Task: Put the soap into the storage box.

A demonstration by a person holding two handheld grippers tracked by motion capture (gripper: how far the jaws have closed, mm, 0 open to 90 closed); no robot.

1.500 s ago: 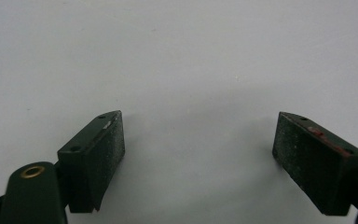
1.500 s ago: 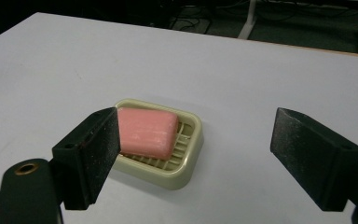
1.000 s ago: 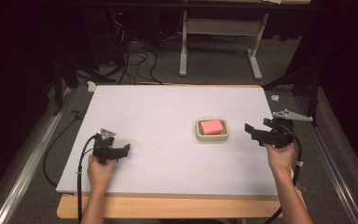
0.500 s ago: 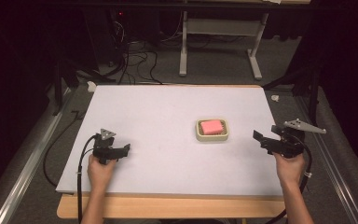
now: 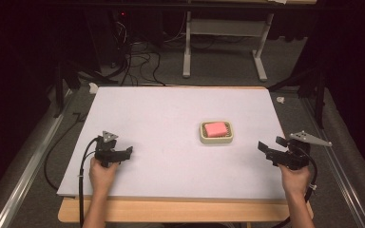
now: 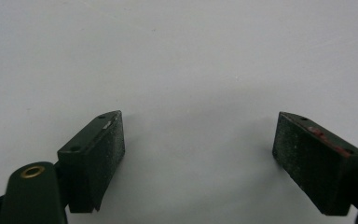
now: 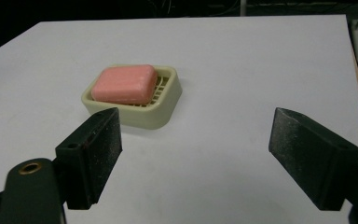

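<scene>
A pink bar of soap (image 5: 215, 128) lies in a cream slatted soap dish (image 5: 217, 140) right of the middle of the white table top. In the right gripper view the soap (image 7: 123, 84) and dish (image 7: 165, 105) sit ahead and to the left of my right gripper (image 7: 196, 112). That right gripper (image 5: 270, 144) hovers near the table's right edge, clear of the dish; its jaws are open, have just been closing a little, and have nothing between them. My left gripper (image 5: 127, 153) rests at the near left, open (image 6: 199, 115) over bare table.
The white sheet (image 5: 171, 109) covers a wooden table whose front edge (image 5: 180, 211) shows. A small white object (image 5: 93, 88) lies off the back left corner, another (image 5: 280, 99) off the right side. Cables and a metal frame's legs (image 5: 187, 52) stand behind.
My right hand has drawn back toward the near right edge and sunk lower, away from the dish. The left hand, the soap and the dish have stayed put.
</scene>
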